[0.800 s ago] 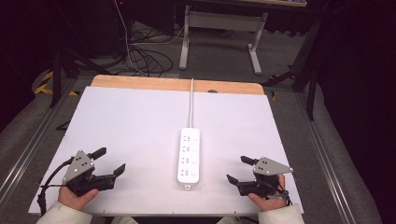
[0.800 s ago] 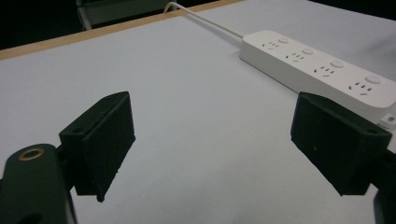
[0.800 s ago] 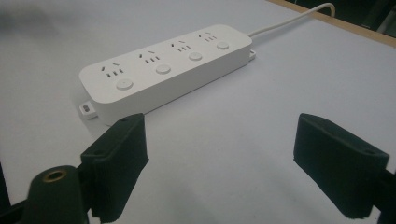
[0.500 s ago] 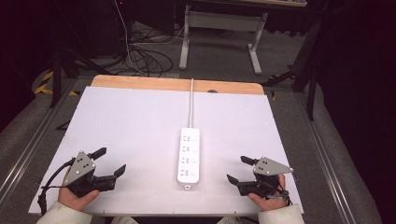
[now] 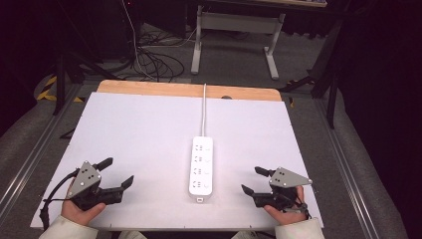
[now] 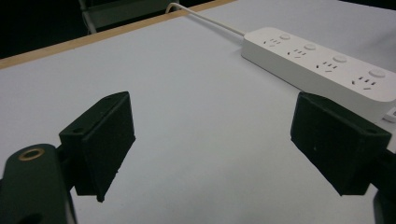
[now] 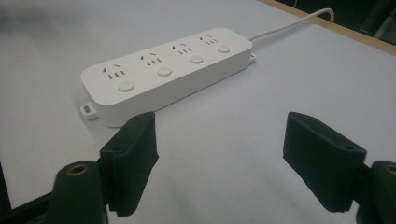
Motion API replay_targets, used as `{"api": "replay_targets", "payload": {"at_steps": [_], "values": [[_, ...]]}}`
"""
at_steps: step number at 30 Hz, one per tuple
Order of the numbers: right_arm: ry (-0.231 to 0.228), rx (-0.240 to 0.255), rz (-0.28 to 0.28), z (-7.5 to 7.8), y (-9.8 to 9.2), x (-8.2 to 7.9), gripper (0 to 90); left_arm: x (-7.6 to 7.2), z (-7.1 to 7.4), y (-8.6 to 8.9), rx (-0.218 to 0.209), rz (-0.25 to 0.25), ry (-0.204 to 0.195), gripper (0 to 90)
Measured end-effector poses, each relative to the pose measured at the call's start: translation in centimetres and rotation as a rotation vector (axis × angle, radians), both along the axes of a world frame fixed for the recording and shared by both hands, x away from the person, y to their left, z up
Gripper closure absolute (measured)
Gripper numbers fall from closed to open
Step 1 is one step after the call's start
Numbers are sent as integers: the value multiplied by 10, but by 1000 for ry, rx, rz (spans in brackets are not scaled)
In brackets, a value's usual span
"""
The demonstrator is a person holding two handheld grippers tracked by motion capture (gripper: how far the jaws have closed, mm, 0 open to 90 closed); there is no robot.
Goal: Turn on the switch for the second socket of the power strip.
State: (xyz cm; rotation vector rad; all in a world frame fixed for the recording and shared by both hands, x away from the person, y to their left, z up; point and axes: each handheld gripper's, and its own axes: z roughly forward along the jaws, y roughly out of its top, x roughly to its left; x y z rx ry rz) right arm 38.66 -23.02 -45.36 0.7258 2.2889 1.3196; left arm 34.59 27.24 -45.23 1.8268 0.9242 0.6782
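Biggest risk imo: the power strip (image 5: pixel 201 166) is a light plastic bar lying loose on a smooth white table (image 5: pixel 139 129), so if only one gripper pushes on it, or one pad catches an end first, it'll prob just skate or spin away instead of getting grabbed. Its cord (image 5: pixel 203 110) runs off the far edge, so any pull toward the near side could drag against that and twist the strip too. Also the switch buttons sit on top, easy to press by accident w/ a jaw coming down.

Where stuff is: strip lies lengthwise near-to-far, roughly center of the table, closer to the near edge. Left gripper (image 5: pixel 113 173) sits well apart from it at near-left, jaws spread wide w/ nothing between them. Right gripper (image 5: pixel 256 180) is at near-right, closer to the strip but not touching, jaws also wide apart and empty.

In the right gripper view the strip's near end is just past the left jaw, not between the pads.
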Motion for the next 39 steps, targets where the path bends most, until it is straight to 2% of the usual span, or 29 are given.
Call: {"api": "replay_targets", "payload": {"at_steps": [5, 12, 18, 25, 32, 37, 39], "values": [[12, -2, 3, 3, 2, 1, 378, 0, 0, -1, 3, 1, 1, 138], [28, -21, -8, 13, 6, 7, 389, 0, 0, -2, 4, 3, 2, 139], [32, -32, 13, 23, 14, 13, 429, 0, 0, -2, 6, 3, 1, 139], [41, -36, 39, 35, 27, 25, 466, 0, 0, -3, 13, 3, -1, 138], [32, -65, 66, 49, 46, 36, 476, 0, 0, -4, 15, -1, 3, 138], [31, -74, 81, 53, 55, 42, 487, 1, -1, -4, 29, 7, 3, 138], [48, -69, 93, 52, 62, 50, 503, 1, -1, -4, 35, 3, 9, 138]]}}
